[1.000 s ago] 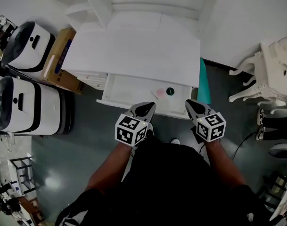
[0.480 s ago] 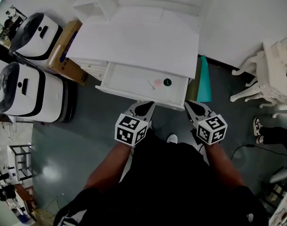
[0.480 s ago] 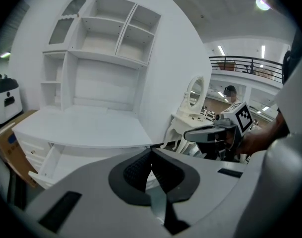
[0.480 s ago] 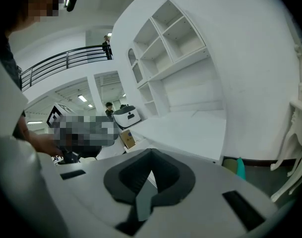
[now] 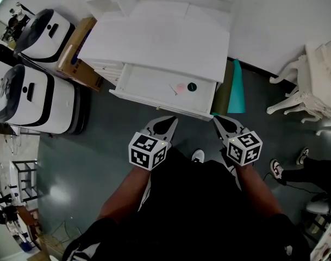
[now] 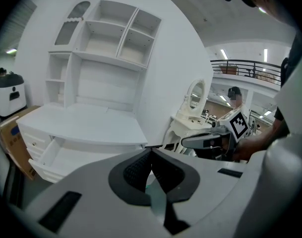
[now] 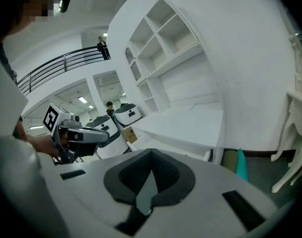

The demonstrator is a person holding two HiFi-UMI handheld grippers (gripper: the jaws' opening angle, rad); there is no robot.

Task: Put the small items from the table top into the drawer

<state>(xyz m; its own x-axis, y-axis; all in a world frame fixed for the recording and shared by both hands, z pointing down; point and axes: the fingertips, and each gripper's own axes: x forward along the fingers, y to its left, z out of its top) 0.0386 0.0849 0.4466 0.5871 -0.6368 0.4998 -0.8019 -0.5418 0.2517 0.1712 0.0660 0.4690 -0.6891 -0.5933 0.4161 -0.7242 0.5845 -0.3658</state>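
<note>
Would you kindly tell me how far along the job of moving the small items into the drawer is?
Done: the table top looks bare, and a pink item and a dark green item lie in the open drawer. In hand: nothing; the left gripper and right gripper are both shut and empty, short of the drawer. Left: probably only shutting the drawer, if wanted.

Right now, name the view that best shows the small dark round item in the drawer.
Head view: the small dark round item lies plainly in the open white drawer. Both gripper views catch only the drawer, not the item.
</note>
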